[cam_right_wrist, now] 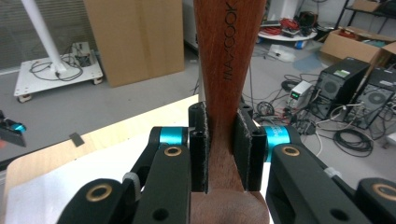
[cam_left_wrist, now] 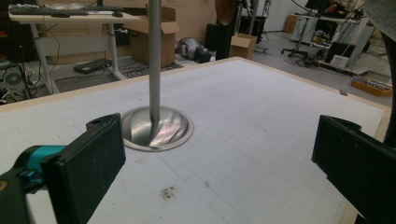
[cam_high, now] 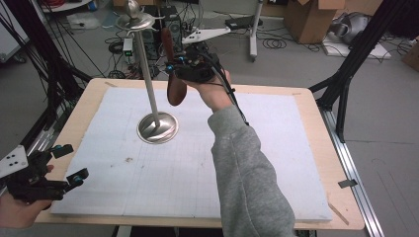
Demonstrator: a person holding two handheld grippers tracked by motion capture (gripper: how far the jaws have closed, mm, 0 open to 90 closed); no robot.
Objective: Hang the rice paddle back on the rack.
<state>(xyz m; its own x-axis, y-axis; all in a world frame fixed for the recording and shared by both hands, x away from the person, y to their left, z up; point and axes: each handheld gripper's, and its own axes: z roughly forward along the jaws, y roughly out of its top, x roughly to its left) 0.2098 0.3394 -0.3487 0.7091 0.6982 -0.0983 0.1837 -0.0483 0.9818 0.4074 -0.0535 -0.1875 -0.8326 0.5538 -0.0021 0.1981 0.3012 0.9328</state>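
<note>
- The right gripper is raised above the far middle of the counter, its jaws pinching the narrow neck of a reddish-brown wooden spatula with a broad rounded blade; in the right gripper view the two black pads press flat on either side of the wooden handle, which bears engraved lettering
- The spatula's long axis runs close to upright, slightly tilted; the blade hangs below the gripper, while the slim handle end rises above it toward the top of the stand
- Just beside the spatula, on the side toward the counter's left edge, stands a tall polished-steel stand with a thin pole and a round dished base; its hooked top sits higher than the gripper and a little to that same side; pole and spatula are near but apart
- So, as a judgement, the coming move turns on this gap: the handle's upper end would have to travel up and toward the left edge to meet the hooks; whether the handle has a hanging hole I cannot tell
- The left gripper waits low at the near left corner, jaws spread and empty, well apart from the stand; its own view looks across the white foam sheet at the base
- The right hand is plainly the nearer one to the hooks
</note>
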